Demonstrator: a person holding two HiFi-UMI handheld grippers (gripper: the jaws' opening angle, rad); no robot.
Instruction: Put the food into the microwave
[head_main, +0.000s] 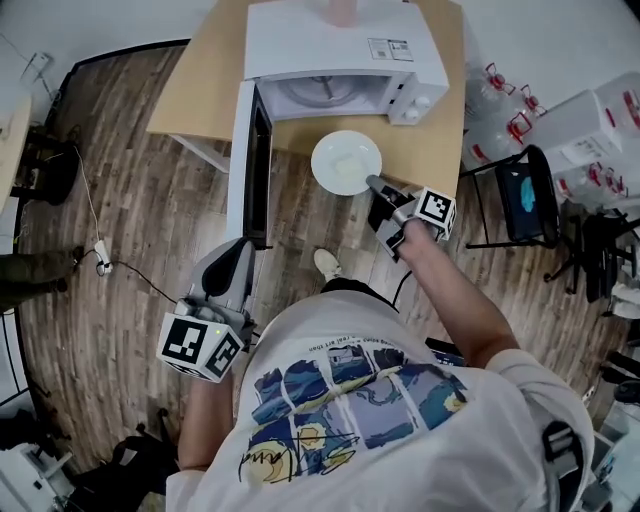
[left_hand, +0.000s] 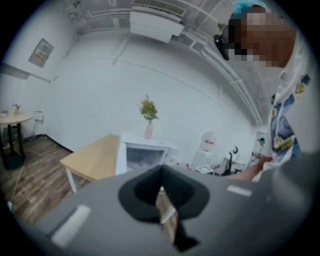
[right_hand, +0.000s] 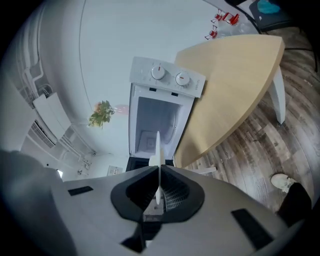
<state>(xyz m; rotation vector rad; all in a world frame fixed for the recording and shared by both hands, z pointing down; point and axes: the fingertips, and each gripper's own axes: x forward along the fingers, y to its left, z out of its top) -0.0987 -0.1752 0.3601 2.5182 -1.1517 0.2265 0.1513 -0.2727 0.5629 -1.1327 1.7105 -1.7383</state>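
A white microwave stands on a wooden table, its door swung wide open to the left and its cavity showing a glass turntable. My right gripper is shut on the rim of a white plate with pale food on it, held level just in front of the cavity. In the right gripper view the plate shows edge-on between the pads, with the microwave straight ahead. My left gripper hangs low beside the door's near edge, jaws together and nothing in them.
A pink vase stands on top of the microwave. Right of the table are water bottles and a black chair. A cable and power strip lie on the wood floor at left. The person's shoe is below the plate.
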